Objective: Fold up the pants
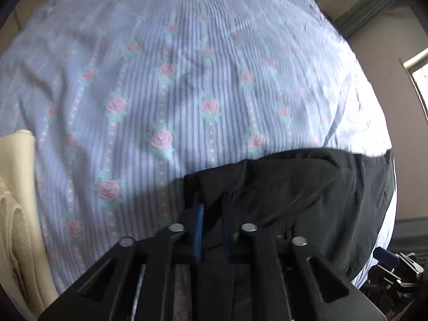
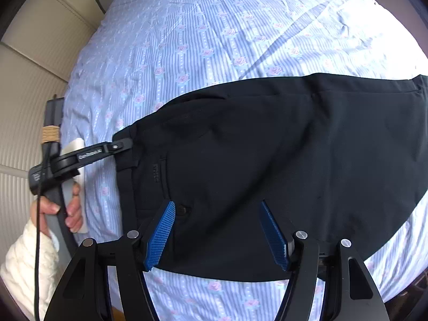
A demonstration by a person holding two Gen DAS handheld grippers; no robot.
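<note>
Black pants (image 2: 267, 160) lie flat on the bed's striped floral sheet (image 2: 200, 40), filling the centre and right of the right wrist view, waistband end at centre left. Left gripper (image 1: 212, 208) has its jaws pressed together, pinching the pants' edge at lower centre of the left wrist view; the same gripper shows at left in the right wrist view, gripped by a hand (image 2: 64, 208) in a white sleeve (image 2: 24, 267). Right gripper (image 2: 218, 214) sits over the pants at lower centre, jaws spread, blue pads (image 2: 160, 235) gripping nothing.
</note>
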